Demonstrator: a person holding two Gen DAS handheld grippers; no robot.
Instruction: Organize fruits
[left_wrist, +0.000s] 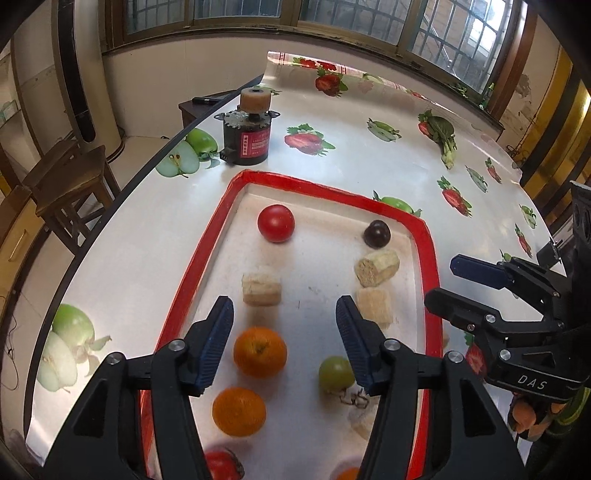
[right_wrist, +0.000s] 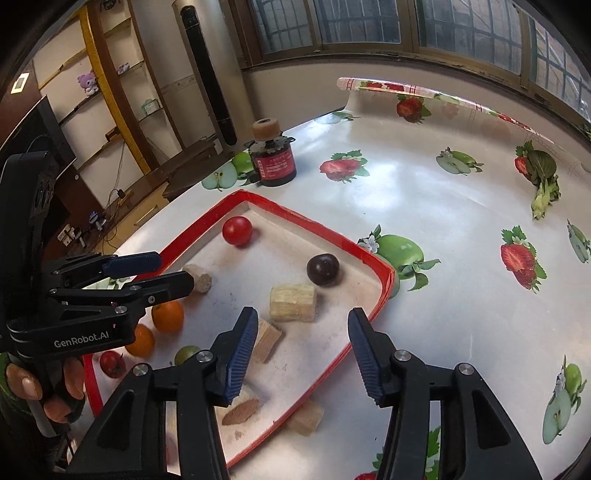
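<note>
Grippers spread over the fruit tray, both empty.
My left gripper (left_wrist: 284, 343) gapes above an orange (left_wrist: 260, 351) and a green grape (left_wrist: 335, 373); my right gripper (right_wrist: 303, 354) stands open over the tray (right_wrist: 384, 291) edge on the worktop (right_wrist: 443, 206); farther off, a tomato (left_wrist: 276, 223) and dark plum (left_wrist: 376, 233).

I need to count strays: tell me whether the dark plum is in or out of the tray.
In. The dark plum sits on the tray floor, inside its red rim.
</note>
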